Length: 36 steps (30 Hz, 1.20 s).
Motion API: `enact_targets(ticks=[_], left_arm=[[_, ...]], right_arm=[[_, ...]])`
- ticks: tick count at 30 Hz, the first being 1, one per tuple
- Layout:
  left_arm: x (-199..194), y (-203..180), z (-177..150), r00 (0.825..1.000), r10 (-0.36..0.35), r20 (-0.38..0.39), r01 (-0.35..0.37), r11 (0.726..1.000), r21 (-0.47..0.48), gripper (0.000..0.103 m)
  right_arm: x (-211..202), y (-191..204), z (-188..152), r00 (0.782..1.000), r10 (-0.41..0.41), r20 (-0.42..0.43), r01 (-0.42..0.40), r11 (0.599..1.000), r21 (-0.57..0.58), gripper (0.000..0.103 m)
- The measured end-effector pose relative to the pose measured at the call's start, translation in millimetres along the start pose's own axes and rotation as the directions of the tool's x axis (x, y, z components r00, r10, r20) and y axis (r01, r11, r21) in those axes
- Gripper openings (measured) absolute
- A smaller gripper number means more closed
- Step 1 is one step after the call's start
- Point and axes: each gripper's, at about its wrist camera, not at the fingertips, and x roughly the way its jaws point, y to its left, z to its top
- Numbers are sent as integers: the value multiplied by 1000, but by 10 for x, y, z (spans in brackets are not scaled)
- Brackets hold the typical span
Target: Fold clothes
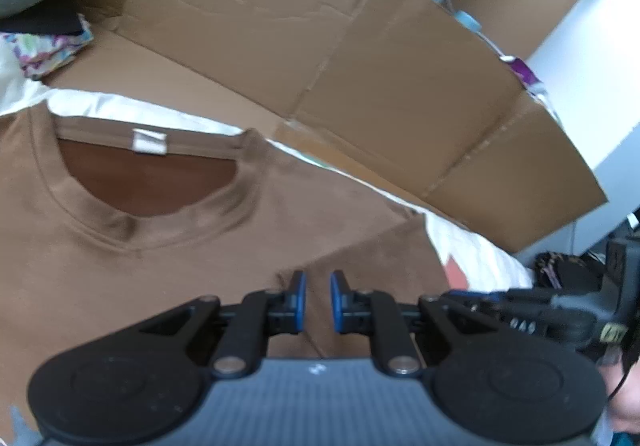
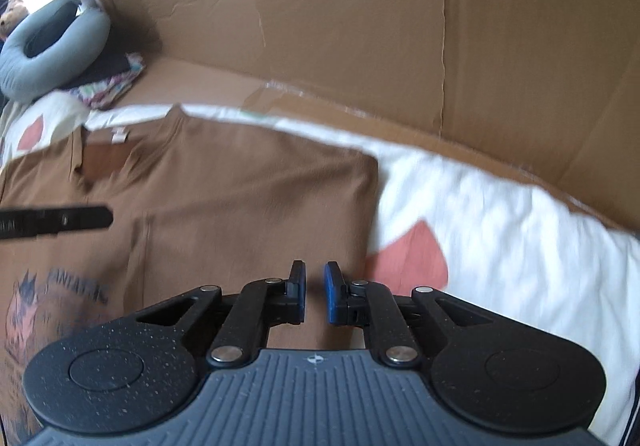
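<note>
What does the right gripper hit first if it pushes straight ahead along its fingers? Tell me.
Most likely the brown T-shirt: the right gripper points down at the folded sleeve area near its right edge, nothing between. Depth is unclear; the white sheet lies just beside.

left gripper point(image 1: 318, 296) — black linkage arms, blue pads point(image 1: 301, 298), silver pivot screws | right gripper point(image 2: 314, 294) — same build, white-speckled black discs, ribbed grey body

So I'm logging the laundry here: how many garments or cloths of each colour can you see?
Brown T-shirt: 1
White sheet with red patches: 1
Multicoloured patterned cloth: 1
Dark folded cloth: 1
Total: 4
</note>
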Motion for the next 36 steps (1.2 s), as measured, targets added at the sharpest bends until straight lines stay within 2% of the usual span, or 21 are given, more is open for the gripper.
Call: enact_targets(ticks=[9, 17, 20, 21, 22, 28, 31, 33, 36], left_arm=[[140, -345, -255, 993, -91, -76, 96, 993, 69, 13], [324, -488, -439, 984, -114, -138, 126, 989, 83, 14], [405, -490, -483, 983, -60, -172, 83, 988, 127, 14], [425, -475, -492, 983, -32, -181, 57, 989, 139, 6], [434, -448, -490, 982, -20, -187, 47, 989, 139, 5], [335, -291, -335, 977, 4, -213, 30, 987, 158, 5], [157, -165, -259, 976, 38, -213, -6, 988, 151, 16], [26, -110, -223, 973, 92, -213, -64, 989, 135, 18], [-247, 23, -215, 974, 110, -199, -93, 991, 92, 23]], right_arm=[[-262, -15, -383, 1000, -31, -4, 31, 999, 30, 9], [-318, 17, -623, 998, -36, -42, 35, 999, -21, 9], [-335, 12, -700, 997, -46, -65, 44, 998, -43, 9], [-343, -1, -726, 996, -48, -71, 44, 998, -47, 9], [-352, -14, -753, 996, -49, -76, 45, 998, -50, 10], [-428, -42, -784, 993, -70, -92, 65, 996, -64, 11], [-469, -86, -751, 992, -64, -106, 64, 998, -5, 10], [-504, -82, -742, 993, -57, -104, 59, 998, 9, 10], [-558, -66, -727, 993, -56, -103, 59, 998, 22, 12]])
